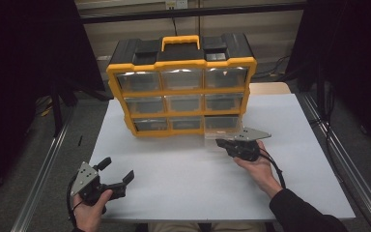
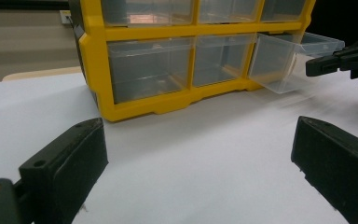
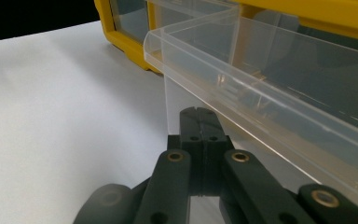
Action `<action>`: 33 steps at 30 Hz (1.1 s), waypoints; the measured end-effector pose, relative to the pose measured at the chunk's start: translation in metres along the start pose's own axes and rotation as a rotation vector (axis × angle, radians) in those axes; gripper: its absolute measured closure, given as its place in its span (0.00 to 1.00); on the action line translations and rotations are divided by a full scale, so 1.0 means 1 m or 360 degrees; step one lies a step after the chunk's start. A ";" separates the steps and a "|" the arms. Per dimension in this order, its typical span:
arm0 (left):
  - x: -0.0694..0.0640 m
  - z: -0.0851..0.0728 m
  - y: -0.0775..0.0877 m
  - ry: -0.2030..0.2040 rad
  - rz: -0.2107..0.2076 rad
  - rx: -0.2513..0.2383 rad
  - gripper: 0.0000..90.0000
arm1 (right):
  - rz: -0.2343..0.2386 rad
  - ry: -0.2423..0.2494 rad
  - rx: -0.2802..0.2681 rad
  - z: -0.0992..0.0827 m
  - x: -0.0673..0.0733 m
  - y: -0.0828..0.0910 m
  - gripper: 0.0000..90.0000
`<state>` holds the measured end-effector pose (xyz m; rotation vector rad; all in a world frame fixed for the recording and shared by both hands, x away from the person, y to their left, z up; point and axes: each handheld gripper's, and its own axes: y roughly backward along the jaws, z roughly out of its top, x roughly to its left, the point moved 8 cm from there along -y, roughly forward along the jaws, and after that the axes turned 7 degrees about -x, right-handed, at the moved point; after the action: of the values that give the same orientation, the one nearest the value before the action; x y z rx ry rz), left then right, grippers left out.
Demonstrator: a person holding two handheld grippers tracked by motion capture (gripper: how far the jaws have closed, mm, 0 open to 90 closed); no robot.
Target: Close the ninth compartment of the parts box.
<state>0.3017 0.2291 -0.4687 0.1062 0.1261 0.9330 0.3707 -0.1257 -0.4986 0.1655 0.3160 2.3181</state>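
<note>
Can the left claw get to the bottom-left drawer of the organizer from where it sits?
Probably yes. The left claw sits open near the table's front edge, and the left gripper view shows bare white table between its jaws and the bottom-left drawer. The right claw, at the pulled-out bottom-right drawer, stands off to the side.

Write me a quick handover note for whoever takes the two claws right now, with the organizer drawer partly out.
Right claw: jaws shut, tips at the front of the clear drawer; whether it pinches the drawer's front lip is hard to tell.
Left claw: open, holding nothing, low over the white table, apart from the yellow drawer organizer.
Done: bottom right drawer pulled partly out; it looks empty.
Left: probably finish pulling it out or push it back. The other eight drawers are closed.
</note>
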 end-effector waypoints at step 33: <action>-0.001 0.000 0.000 -0.0001 -0.0001 0.0000 0.04 | -0.0063 0.0005 -0.0073 0.006 -0.009 -0.004 1.00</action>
<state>0.3016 0.2283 -0.4690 0.1067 0.1257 0.9325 0.3809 -0.1282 -0.4940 0.1316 0.2654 2.2848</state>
